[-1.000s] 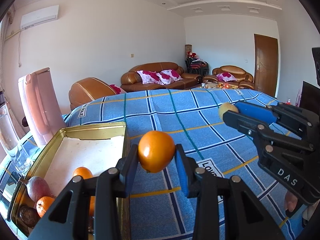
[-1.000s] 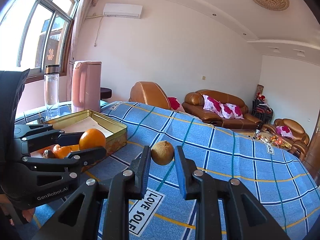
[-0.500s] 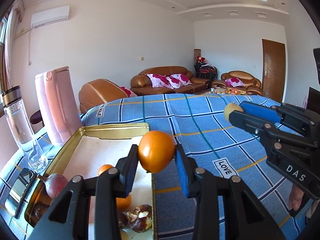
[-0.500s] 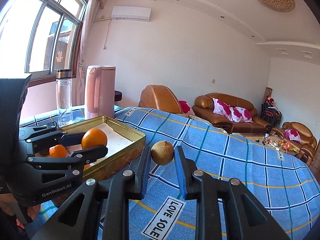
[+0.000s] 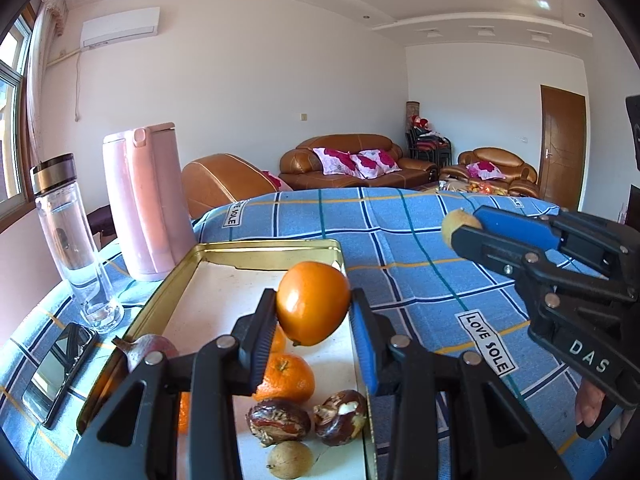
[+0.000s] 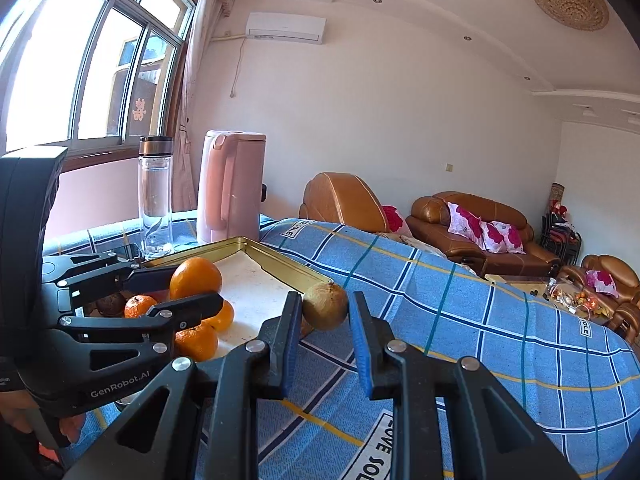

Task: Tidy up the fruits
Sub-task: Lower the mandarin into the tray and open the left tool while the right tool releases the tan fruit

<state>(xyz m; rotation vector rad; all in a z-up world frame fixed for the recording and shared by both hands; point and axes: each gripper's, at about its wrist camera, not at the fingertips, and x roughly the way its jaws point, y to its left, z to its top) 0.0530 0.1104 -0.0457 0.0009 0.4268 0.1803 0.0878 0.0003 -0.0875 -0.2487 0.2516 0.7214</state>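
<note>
Now the left gripper [image 5: 313, 320] is clamped on a smooth round orange fruit [image 5: 313, 307], which hangs above the open gold metal tin [image 5: 264, 249] with a pale lining, near the tin's right rim. Below it in the tin lie a dimpled orange mandarin [image 5: 285, 378], two wrinkled dark brown fruits [image 5: 279, 421] side by side, a small tan round fruit [image 5: 289, 460] at the near end, and a reddish fruit [image 5: 150, 350] against the left wall (partly hidden by the gripper's frame).

Off to the right, the right gripper [image 6: 325, 314] is closed on a rough brown-green round fruit [image 6: 325, 306], held in the air over the blue checked tablecloth [image 6: 480, 320] just outside the tin's far right corner. From the left wrist view this same fruit peeks out at the tip of the blue-padded fingers [image 5: 516, 222].

Behind the tin stand a tall pink plastic kettle [image 5: 146, 200] and a clear glass bottle with a metal cap [image 5: 74, 240], both upright on the cloth. A dark phone [image 5: 56, 372] lies flat just left of the tin. Brown leather sofas [image 5: 356, 160] with pink flowered cushions line the far wall.
</note>
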